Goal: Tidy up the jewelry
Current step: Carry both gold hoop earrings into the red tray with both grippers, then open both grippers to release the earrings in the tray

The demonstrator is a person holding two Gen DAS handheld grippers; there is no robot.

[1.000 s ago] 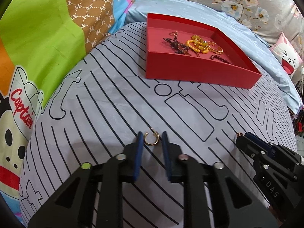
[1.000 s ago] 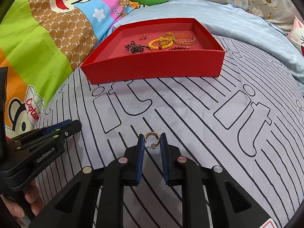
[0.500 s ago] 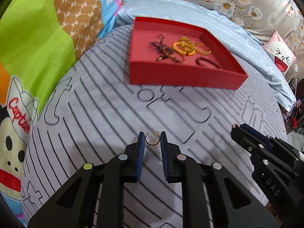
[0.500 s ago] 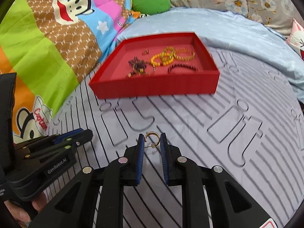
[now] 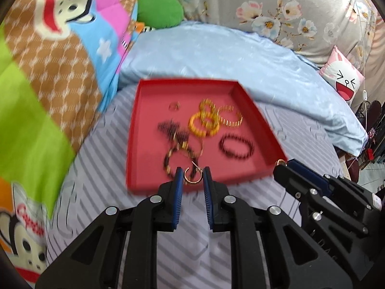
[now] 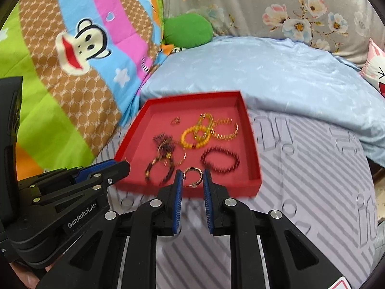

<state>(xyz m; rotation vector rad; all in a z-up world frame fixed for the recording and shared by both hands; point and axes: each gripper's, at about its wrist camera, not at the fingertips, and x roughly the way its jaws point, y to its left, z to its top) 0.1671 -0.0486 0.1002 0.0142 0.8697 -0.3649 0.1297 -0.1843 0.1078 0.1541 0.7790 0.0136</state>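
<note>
Your left gripper (image 5: 193, 178) pinches a gold hoop earring (image 5: 192, 177) between its blue pads, over the near edge of the red tray (image 5: 259, 120). Your right gripper (image 6: 192, 177) grips a second gold hoop earring (image 6: 193, 174) the same way, over the tray's near wall. Blurred bracelets (image 6: 204, 132) lie inside the tray, on the striped bedsheet (image 6: 312, 180).

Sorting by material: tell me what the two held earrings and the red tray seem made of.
Left earring: gold-toned metal hoop, shiny, thin post visible. Right earring: likewise polished gold-toned metal, with a ridged outer edge; plated or solid cannot be told. Red tray: probably cardboard, with thin straight walls and a matte surface.
</note>
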